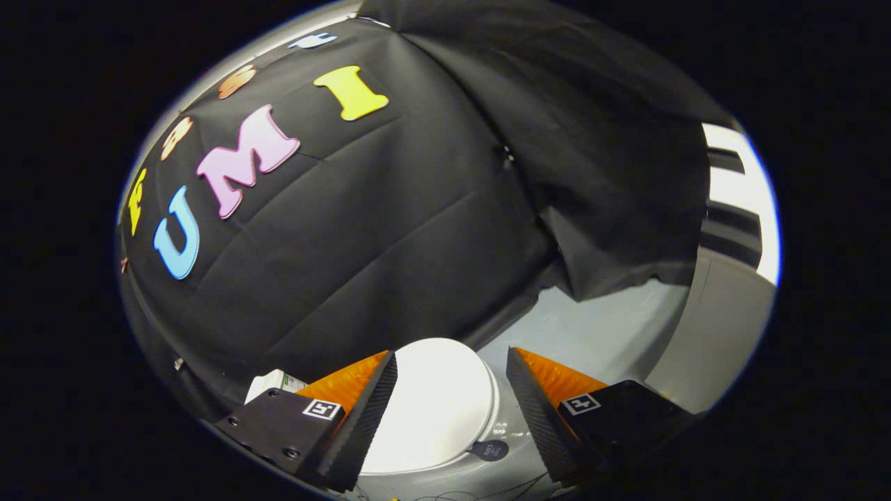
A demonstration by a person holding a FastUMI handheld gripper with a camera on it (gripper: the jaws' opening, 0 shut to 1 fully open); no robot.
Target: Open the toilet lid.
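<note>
A white toilet with its lid [435, 403] down lies below and beyond my fingers, seen through the gap between them. The lid is smooth and rounded, and its far edge meets the black cloth wall. My gripper [451, 362] is open, well above the lid, with nothing between its orange and black fingers [362, 403]. A small dark round tag [491, 449] sits on the toilet's rim beside the lid, nearer the right finger.
A grey floor [598, 334] spreads beyond the right finger. A white box-like part [275, 383] shows behind the left finger, against the cloth. A curved grey panel [724, 334] rises at the far right, under a hanging fold of black cloth.
</note>
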